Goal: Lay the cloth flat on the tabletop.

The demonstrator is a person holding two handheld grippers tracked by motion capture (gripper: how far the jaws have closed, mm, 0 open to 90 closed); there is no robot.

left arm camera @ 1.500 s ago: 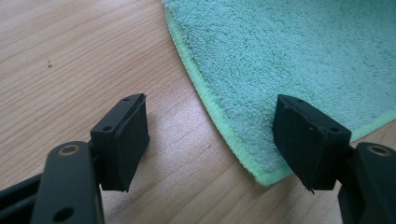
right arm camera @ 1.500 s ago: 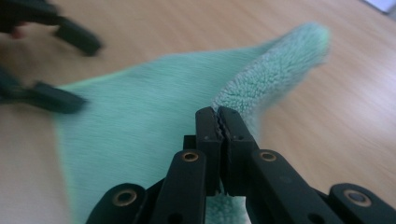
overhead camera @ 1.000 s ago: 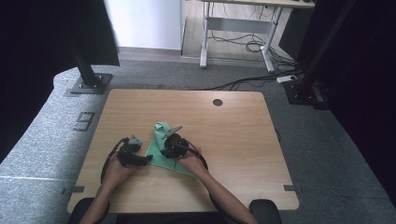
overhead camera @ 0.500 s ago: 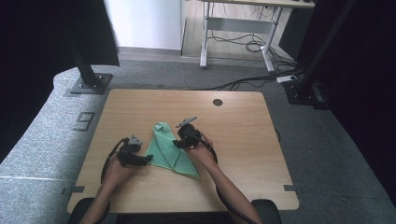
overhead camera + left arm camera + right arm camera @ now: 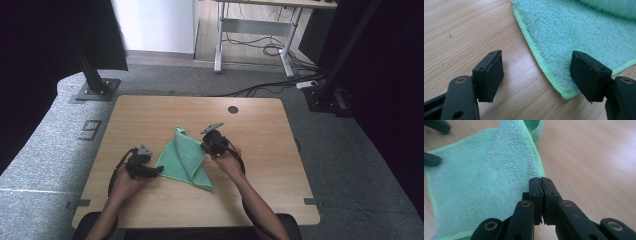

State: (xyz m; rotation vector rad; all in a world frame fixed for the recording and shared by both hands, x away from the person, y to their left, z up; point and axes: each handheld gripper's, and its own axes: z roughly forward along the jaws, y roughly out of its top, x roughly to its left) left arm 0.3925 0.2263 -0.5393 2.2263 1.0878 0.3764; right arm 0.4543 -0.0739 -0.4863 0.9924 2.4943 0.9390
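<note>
A green terry cloth (image 5: 185,159) lies partly folded in the middle of the wooden table (image 5: 260,125). My right gripper (image 5: 204,146) is shut on the cloth's right corner and holds it raised off the table; in the right gripper view the cloth (image 5: 499,177) hangs away from the closed jaws (image 5: 541,185). My left gripper (image 5: 159,170) rests at the cloth's left corner. In the left gripper view it (image 5: 537,72) stands open, jaws wide apart, with the cloth's corner edge (image 5: 556,85) lying between them on the wood.
A round cable hole (image 5: 233,109) sits near the table's far edge. Grey carpet (image 5: 350,150) surrounds the table, with black stand bases (image 5: 95,90) at the far left and far right. A white desk frame (image 5: 250,25) stands beyond.
My right gripper has carried the cloth's corner from the left-centre over to the right and away from me, opening the cloth out. The left gripper has stayed at the left corner.
</note>
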